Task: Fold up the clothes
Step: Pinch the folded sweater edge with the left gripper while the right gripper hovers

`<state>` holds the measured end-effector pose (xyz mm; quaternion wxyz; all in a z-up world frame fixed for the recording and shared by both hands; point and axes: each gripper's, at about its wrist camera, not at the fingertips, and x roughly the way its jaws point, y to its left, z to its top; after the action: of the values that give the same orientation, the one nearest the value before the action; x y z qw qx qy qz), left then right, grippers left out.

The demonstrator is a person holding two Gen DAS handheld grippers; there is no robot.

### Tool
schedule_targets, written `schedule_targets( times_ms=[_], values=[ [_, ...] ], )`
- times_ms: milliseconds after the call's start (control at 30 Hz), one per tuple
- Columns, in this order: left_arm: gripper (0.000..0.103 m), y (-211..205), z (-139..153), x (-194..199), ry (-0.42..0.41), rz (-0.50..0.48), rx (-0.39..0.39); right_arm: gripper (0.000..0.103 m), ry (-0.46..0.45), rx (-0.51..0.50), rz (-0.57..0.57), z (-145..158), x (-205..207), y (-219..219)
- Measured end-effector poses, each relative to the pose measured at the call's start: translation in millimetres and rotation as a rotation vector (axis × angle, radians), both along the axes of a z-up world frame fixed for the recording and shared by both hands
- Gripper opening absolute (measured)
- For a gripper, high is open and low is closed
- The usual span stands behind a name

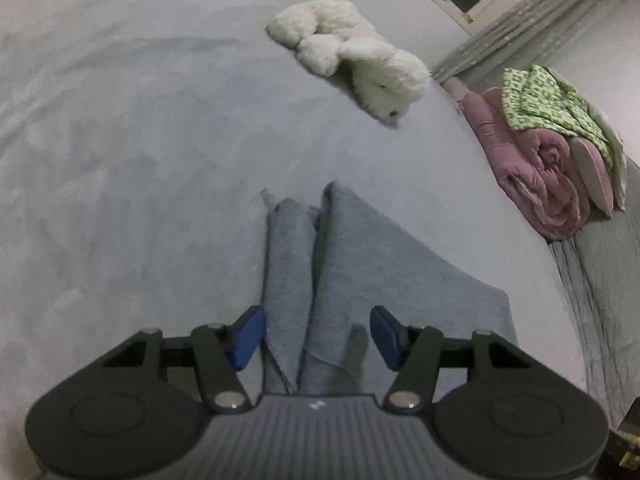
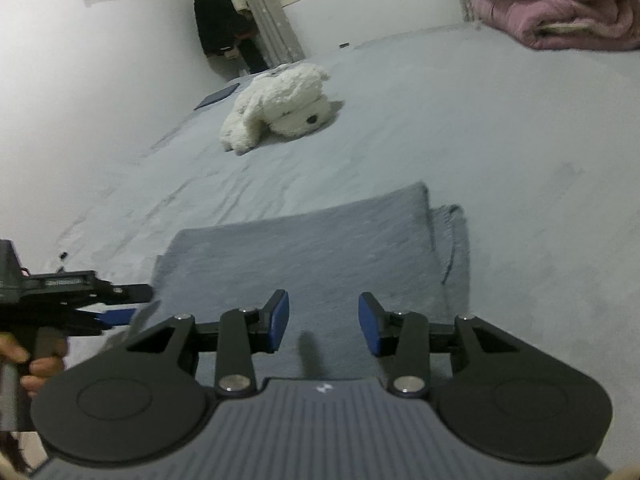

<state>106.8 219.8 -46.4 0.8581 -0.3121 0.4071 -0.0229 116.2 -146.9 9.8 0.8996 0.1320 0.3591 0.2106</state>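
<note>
A: Nearest, left gripper (image 1: 318,334) gaping over the grey garment (image 1: 360,272), pads clear of cloth. Right gripper (image 2: 323,322) likewise parted, nothing pinched.

B: Garment at six o'clock on the bed (image 1: 120,160), partly folded. Probably soft, light, limp; best pinched at an edge or corner.

A: Farther, plush dog (image 2: 280,104) at twelve; pink quilt (image 1: 544,176) at two.

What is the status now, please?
Left gripper open, right gripper open, both over garment. Garment partly folded on bed. Plush dog clear.
</note>
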Motion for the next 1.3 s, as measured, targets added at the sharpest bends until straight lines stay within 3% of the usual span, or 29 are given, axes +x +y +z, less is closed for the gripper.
schedule_targets(
  times_ms=[133, 267, 400, 500, 533, 600, 900, 967, 1067, 1133, 1200, 1300],
  values=[
    [0.052, 5.4, -1.8, -0.6, 0.010, 0.018, -0.024, 0.043, 0.003, 0.014, 0.015, 2.9, -1.2, 2.6],
    [0.051, 8.4, -2.9, -0.9, 0.013, 0.008, -0.033, 0.043, 0.006, 0.021, 0.018, 4.0, -1.7, 3.5],
    [0.051, 8.9, -8.4, 0.2, 0.008, -0.013, -0.090, 0.043, 0.022, 0.047, 0.022, 3.1, -0.5, 3.2],
    [0.039, 11.8, -23.5, 1.4, 0.006, 0.001, -0.217, 0.039, 0.060, 0.121, 0.019, 0.5, 2.4, 2.3],
    [0.028, 11.9, -26.1, 1.0, 0.004, 0.015, -0.230, 0.036, 0.076, 0.155, 0.022, -0.5, 3.2, 2.4],
    [0.024, 12.2, -26.7, -0.2, -0.003, 0.037, -0.264, 0.031, 0.104, 0.211, 0.035, -1.8, 4.9, 3.8],
    [0.021, -8.7, 14.9, -9.2, -0.106, 0.029, -0.223, 0.027, 0.163, 0.281, 0.068, -9.8, 7.3, 19.3],
    [0.021, -13.8, 23.7, -6.9, -0.119, 0.017, -0.215, 0.027, 0.203, 0.253, 0.065, -18.5, 8.5, 24.4],
    [0.020, -25.5, 37.4, -2.1, -0.138, -0.009, -0.215, 0.012, 0.251, 0.182, 0.063, -31.3, 9.2, 33.5],
    [0.020, -33.9, 47.1, 0.4, -0.152, -0.025, -0.206, 0.013, 0.254, 0.185, 0.063, -28.7, 9.6, 32.9],
    [0.020, -44.9, 54.2, 4.7, -0.163, -0.039, -0.198, 0.026, 0.271, 0.232, 0.060, -24.8, 11.8, 26.3],
    [0.020, -61.4, 59.5, 13.0, -0.169, -0.067, -0.194, 0.027, 0.299, 0.315, 0.023, -23.6, 14.9, 9.2]
  ],
)
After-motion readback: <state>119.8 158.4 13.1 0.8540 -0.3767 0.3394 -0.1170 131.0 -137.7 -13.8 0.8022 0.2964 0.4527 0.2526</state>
